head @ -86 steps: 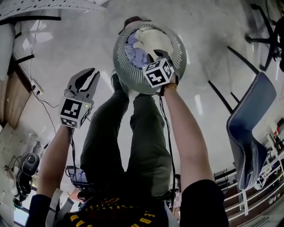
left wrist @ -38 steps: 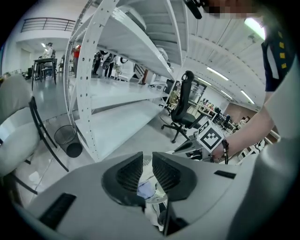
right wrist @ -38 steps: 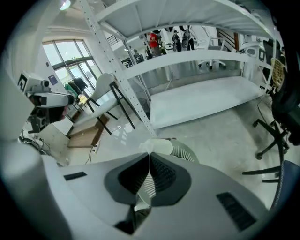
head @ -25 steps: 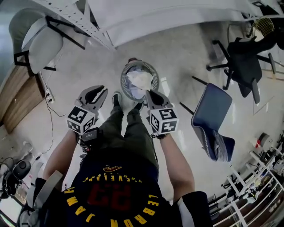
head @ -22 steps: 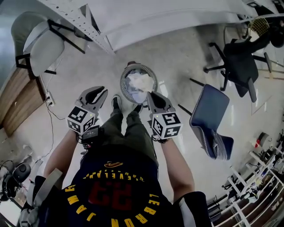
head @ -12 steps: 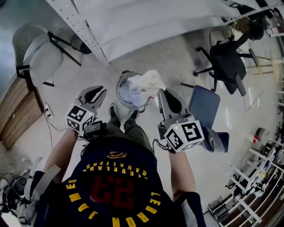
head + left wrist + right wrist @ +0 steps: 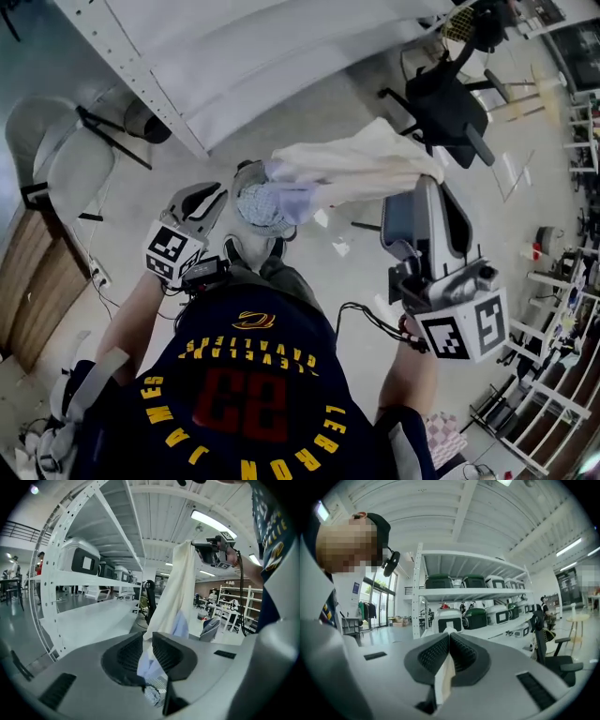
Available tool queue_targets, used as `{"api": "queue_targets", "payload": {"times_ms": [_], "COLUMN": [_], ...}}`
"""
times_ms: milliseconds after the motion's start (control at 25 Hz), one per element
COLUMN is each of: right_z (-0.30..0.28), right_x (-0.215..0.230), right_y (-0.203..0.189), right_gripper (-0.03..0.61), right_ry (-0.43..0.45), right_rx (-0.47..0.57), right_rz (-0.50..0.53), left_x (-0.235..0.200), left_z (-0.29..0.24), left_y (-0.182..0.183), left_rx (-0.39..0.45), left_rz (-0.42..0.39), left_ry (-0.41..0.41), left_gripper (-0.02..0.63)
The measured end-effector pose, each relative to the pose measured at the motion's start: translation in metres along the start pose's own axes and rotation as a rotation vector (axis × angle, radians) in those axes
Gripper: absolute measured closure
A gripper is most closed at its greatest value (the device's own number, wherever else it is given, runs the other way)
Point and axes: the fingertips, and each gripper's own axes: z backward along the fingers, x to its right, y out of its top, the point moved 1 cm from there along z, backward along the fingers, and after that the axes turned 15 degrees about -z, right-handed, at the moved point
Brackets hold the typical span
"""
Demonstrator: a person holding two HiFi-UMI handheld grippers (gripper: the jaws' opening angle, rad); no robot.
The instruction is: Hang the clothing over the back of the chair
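My right gripper (image 7: pixel 429 183) is raised high at the right, shut on a cream garment (image 7: pixel 356 164). The cloth stretches from its tips down to the round grey basket (image 7: pixel 246 211) on the floor by the person's feet. A pinched fold of cream garment (image 7: pixel 444 677) shows between the pads in the right gripper view. A pale blue cloth (image 7: pixel 180 623) hangs along with it. My left gripper (image 7: pixel 217 190) is left of the basket with a narrow gap between its jaws and holds nothing. The blue chair (image 7: pixel 396 220) is mostly hidden behind my right gripper.
A long white shelf rack (image 7: pixel 234 56) runs across the back. A black office chair (image 7: pixel 445 94) stands beyond the blue one. White chairs (image 7: pixel 66 159) are at the far left. More clothes (image 7: pixel 267 206) lie in the basket. Metal racks (image 7: pixel 553 394) are at the right edge.
My right gripper has risen a long way and swung right, drawing the cream garment up out of the basket. My left gripper has lifted a little and stayed beside the basket.
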Motion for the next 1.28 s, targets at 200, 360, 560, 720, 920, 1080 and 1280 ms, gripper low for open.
{"api": "queue_targets", "payload": {"times_ms": [200, 360, 560, 720, 920, 1080, 1280], "right_z": [0.05, 0.091, 0.14, 0.173, 0.218, 0.263, 0.324], "right_x": [-0.002, 0.007, 0.023, 0.04, 0.056, 0.062, 0.079], "right_y": [0.048, 0.063, 0.062, 0.054, 0.033, 0.024, 0.026], "right_gripper": [0.566, 0.566, 0.566, 0.566, 0.566, 0.566, 0.566], "right_ry": [-0.09, -0.186, -0.268, -0.298, -0.327, -0.338, -0.358], "right_rx": [0.078, 0.108, 0.131, 0.14, 0.144, 0.151, 0.186], "right_rz": [0.084, 0.093, 0.083, 0.068, 0.044, 0.022, 0.013], "left_x": [-0.009, -0.013, 0.043, 0.158, 0.312, 0.386, 0.444], "left_z": [-0.017, -0.035, -0.059, -0.078, -0.103, -0.122, -0.144], "left_y": [-0.015, -0.018, 0.024, 0.077, 0.087, 0.091, 0.08], "left_rx": [-0.004, -0.012, 0.054, 0.159, 0.152, 0.1, -0.002], "left_rz": [0.008, -0.036, -0.152, -0.225, -0.332, -0.354, -0.416], "left_ry": [-0.036, -0.064, -0.233, -0.522, -0.868, -0.946, -0.934], "left_gripper": [0.571, 0.571, 0.555, 0.469, 0.366, 0.324, 0.322]}}
